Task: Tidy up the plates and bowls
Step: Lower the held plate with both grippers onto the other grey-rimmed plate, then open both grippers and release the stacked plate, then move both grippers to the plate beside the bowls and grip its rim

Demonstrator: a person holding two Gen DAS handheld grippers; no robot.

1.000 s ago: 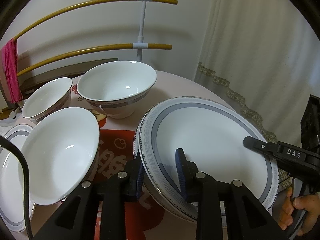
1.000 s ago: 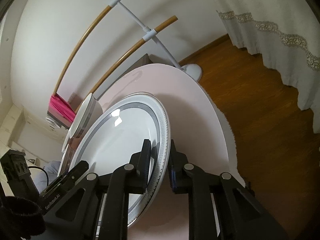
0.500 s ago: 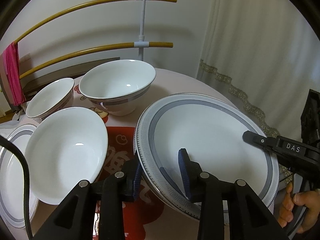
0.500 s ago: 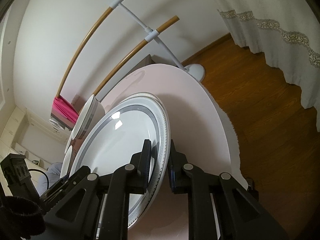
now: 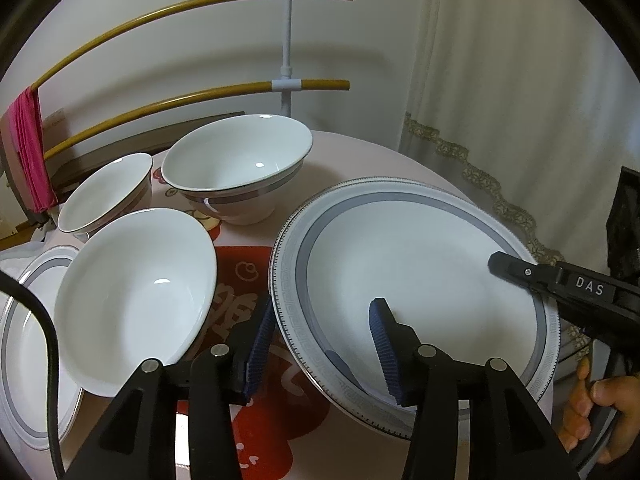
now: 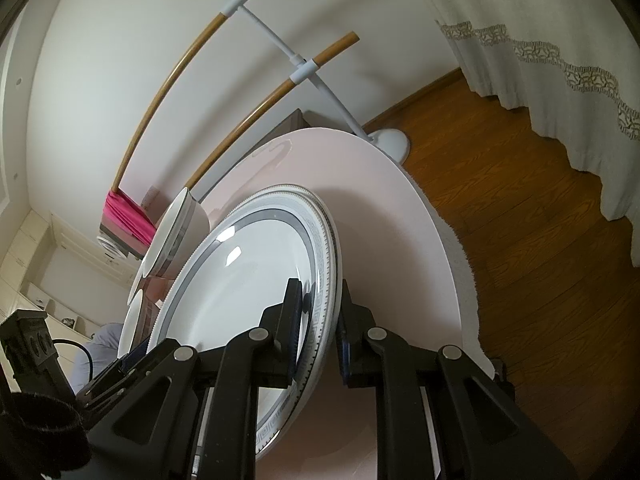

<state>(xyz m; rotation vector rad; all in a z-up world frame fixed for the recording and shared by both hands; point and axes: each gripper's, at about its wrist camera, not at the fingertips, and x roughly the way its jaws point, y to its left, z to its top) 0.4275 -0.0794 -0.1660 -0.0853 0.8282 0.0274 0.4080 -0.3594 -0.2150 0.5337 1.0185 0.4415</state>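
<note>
A large white plate with a grey patterned rim (image 5: 416, 264) lies on a stack of like plates at the right of the round table; it also shows in the right wrist view (image 6: 248, 280). My left gripper (image 5: 320, 336) is open, its jaws straddling the plate's near-left rim without pinching it. My right gripper (image 6: 318, 312) straddles the opposite rim with its pads close on it, and it shows in the left wrist view (image 5: 560, 284). A white bowl (image 5: 132, 292) sits left. Two grey-banded bowls (image 5: 236, 168) (image 5: 108, 192) stand behind.
Another rimmed plate (image 5: 24, 320) lies at the far left under the white bowl. A red mat (image 5: 248, 280) covers the table middle. A clothes rack with yellow bars (image 5: 200, 96) stands behind the table. Curtain (image 6: 552, 40) and wooden floor (image 6: 520, 200) are on the right.
My left gripper's jaws have opened wider around the plate rim. The plate has settled lower and flatter onto the stack. The right gripper keeps its place on the far rim.
</note>
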